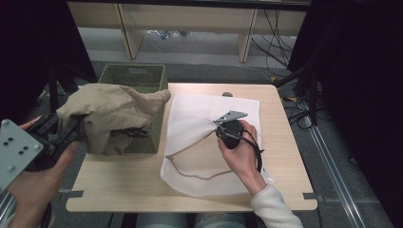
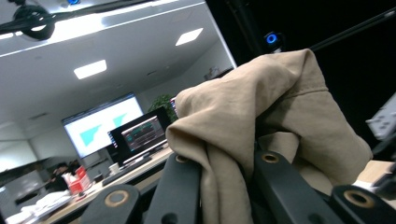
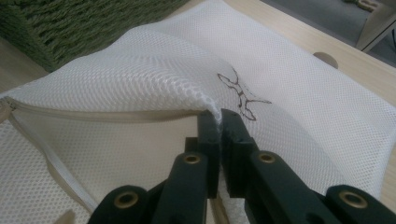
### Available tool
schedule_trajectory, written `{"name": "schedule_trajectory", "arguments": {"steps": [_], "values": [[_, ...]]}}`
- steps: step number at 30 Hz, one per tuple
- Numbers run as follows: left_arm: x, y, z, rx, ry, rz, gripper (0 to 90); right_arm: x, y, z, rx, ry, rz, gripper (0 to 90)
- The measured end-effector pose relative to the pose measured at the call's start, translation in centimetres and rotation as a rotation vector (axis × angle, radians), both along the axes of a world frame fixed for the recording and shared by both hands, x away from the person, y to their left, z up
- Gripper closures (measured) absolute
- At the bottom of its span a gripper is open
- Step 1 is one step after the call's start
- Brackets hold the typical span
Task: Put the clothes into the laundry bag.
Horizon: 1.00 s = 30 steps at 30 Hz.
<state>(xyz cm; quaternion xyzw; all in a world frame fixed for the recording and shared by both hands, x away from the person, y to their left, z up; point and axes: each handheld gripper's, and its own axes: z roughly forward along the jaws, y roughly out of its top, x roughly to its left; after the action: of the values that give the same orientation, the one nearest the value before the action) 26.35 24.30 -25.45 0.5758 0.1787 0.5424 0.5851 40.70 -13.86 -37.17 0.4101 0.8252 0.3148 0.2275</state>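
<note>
A tan cloth garment (image 1: 111, 111) hangs bunched from my left gripper (image 1: 78, 126), which is shut on it, lifted over the green woven basket (image 1: 138, 76) at the table's left. In the left gripper view the tan garment (image 2: 261, 121) drapes over and between the black jaws. A white mesh laundry bag (image 1: 204, 142) lies flat on the table with its zipper mouth toward the left. My right gripper (image 1: 217, 124) is shut on the bag's upper mesh layer and lifts it into a peak. In the right gripper view the mesh bag (image 3: 154, 79) is pinched between the fingertips (image 3: 208, 123).
The wooden table (image 1: 280, 142) has bare surface right of the bag and along its front edge. The green basket (image 3: 70, 23) stands just left of the bag. Cables and shelving legs lie on the floor beyond the table.
</note>
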Motion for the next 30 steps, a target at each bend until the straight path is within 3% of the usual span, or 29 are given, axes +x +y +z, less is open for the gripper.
{"name": "schedule_trajectory", "arguments": {"steps": [6,12,14,21,22,30], "values": [[-1.8,-0.8,0.1,0.009,0.002,-0.066,83.6,0.1,0.0,0.0,-0.005,-0.005,0.013,88.1],[-4.0,-1.2,0.9,-0.005,-0.025,-0.115,83.6,0.0,-0.1,0.0,-0.003,-0.008,0.007,88.1],[-4.7,-1.5,1.2,0.010,-0.028,-0.132,83.6,0.0,0.0,0.0,-0.001,-0.007,0.003,88.1],[-6.3,-2.9,1.8,0.023,0.002,-0.211,83.6,-0.2,0.1,0.0,0.011,0.006,-0.013,88.1],[-6.7,-3.4,1.8,0.010,0.024,-0.235,83.6,-0.1,0.1,0.0,0.007,-0.002,-0.007,88.1],[-7.5,-5.1,2.1,0.026,0.075,-0.343,83.6,-0.1,0.0,0.0,0.007,-0.008,-0.001,88.1]]}}
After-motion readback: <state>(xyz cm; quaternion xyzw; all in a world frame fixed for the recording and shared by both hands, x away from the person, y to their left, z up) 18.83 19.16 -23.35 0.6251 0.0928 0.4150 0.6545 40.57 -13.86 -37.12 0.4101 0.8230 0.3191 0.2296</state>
